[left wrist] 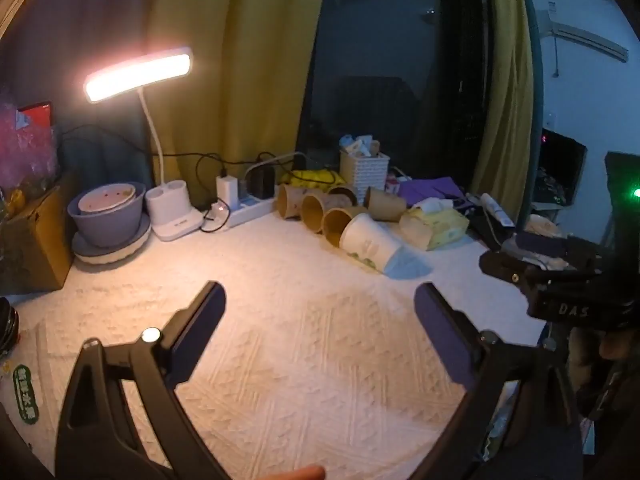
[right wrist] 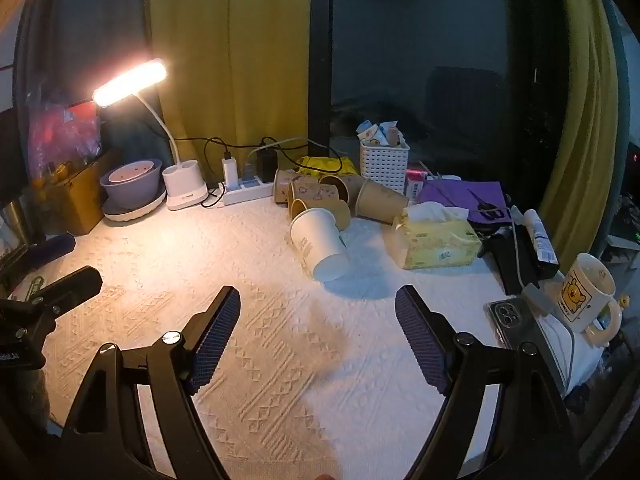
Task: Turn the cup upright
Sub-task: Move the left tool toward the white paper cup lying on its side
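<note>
Lit desk lamp (right wrist: 130, 82), yellow curtains (right wrist: 232, 52), dark window (right wrist: 416, 60).

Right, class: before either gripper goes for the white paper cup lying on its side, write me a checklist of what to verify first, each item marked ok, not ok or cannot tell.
1. Right gripper open: ok, jaws spread wide with nothing between them.
2. Left gripper open: ok, also holding nothing.
3. White cup reachable: ok, it lies on its side ahead of the right gripper, its base toward the camera.
4. Path clear: ok, only bare cloth lies between.
5. Room beside the cup: not ok, brown cups crowd its mouth end and the tissue pack is close.
6. Cup empty: cannot tell, its mouth faces away.
</note>
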